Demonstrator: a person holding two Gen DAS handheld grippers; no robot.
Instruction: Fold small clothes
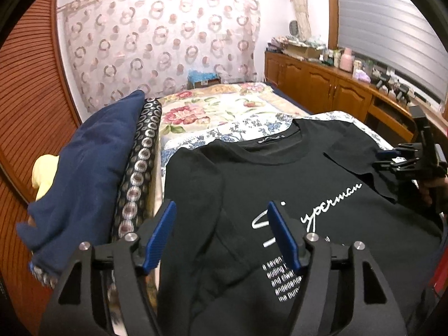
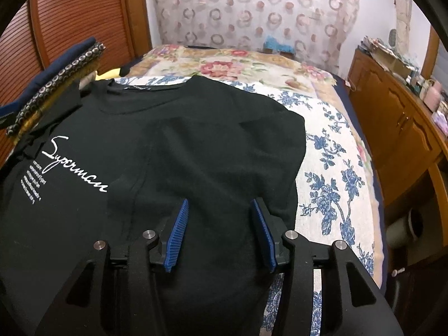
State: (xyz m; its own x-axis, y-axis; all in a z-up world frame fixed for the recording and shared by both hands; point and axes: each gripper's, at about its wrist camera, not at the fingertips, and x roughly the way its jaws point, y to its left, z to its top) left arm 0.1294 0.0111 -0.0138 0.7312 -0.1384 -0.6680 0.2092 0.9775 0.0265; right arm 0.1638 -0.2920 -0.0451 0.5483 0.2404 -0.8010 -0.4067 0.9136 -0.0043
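At your far left a folded stack of dark clothes (image 1: 84, 173) rested against the bed's edge. Just beside it, your left gripper (image 1: 222, 218) hung with its blue pads spread wide over the black T-shirt (image 1: 322, 196), gripping nothing. The shirt lay face up on the floral bedspread (image 2: 333, 168), its white "Superman" print showing and both sleeves folded inward. Your right gripper (image 2: 221, 208) hovered over the shirt's right side, jaws likewise parted and empty. A wooden cabinet (image 2: 397, 123) stood at the far right.
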